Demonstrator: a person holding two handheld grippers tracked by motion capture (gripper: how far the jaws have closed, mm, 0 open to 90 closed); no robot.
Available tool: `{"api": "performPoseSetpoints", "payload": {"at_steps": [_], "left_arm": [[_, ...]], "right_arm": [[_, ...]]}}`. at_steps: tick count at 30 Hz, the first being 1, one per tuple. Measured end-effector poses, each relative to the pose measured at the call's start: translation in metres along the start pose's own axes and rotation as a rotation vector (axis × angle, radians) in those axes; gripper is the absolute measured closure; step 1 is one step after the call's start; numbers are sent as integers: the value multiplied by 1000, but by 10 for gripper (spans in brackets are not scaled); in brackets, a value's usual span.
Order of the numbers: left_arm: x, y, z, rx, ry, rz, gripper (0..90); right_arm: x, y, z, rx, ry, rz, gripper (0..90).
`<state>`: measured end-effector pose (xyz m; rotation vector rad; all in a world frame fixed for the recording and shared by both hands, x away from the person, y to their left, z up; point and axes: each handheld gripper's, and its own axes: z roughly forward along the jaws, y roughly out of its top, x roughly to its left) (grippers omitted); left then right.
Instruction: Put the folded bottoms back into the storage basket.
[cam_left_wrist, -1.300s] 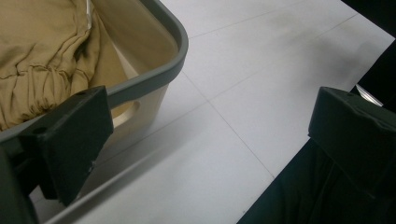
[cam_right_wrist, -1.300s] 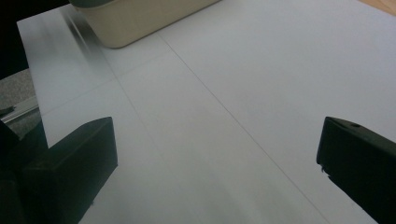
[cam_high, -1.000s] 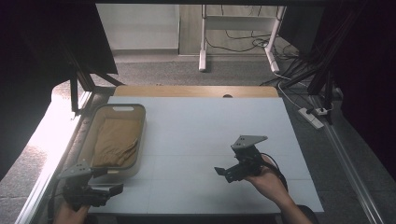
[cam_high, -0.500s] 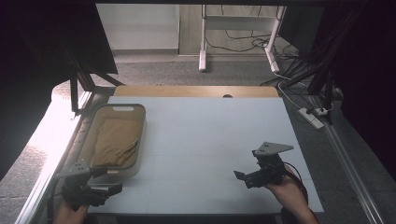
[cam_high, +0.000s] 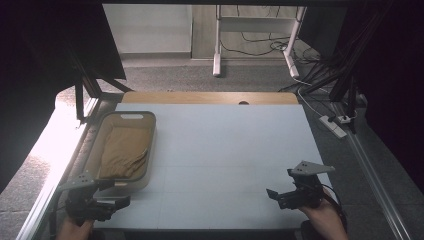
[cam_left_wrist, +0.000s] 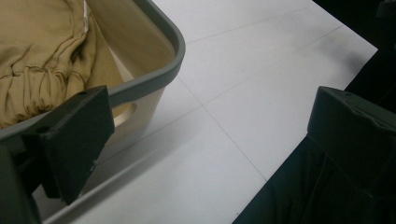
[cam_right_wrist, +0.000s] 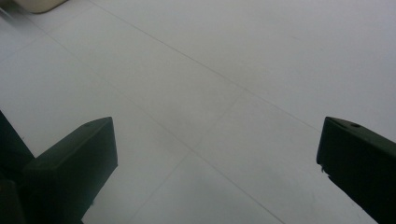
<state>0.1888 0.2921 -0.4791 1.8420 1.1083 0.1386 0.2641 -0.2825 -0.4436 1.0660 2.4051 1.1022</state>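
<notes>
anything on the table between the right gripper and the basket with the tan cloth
Nothing: in the high view the white table is bare between the right gripper and the basket.

By my left hand, a grey-rimmed beige basket (cam_high: 150, 150) holds a crumpled tan cloth (cam_high: 122, 152), possibly trousers.

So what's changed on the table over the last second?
The right gripper drew back from mid-table toward the person's near right corner, jaws open and holding nothing. The left gripper stayed by the near end of the basket, also open, and the tan cloth lies in the basket as before.
</notes>
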Motion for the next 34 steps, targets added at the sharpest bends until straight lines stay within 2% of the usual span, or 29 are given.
{"api": "performPoseSetpoints", "payload": {"at_steps": [6,8,13,26,31,34], "left_arm": [[0,0,0,3,4,0,17],[0,0,0,1,5,3,17],[-1,0,0,2,12,5,17],[-4,1,2,25,41,18,17],[-5,1,3,41,58,23,18],[-6,2,3,40,57,23,18]], "right_arm": [[-6,-9,-10,-14,-25,34,0],[-7,-11,-13,-9,-40,26,0],[-9,-15,-19,-10,-48,40,0],[-8,-24,-34,-15,-79,75,0],[-4,-27,-38,1,-87,72,0],[-2,-26,-36,20,-104,49,0]]}}
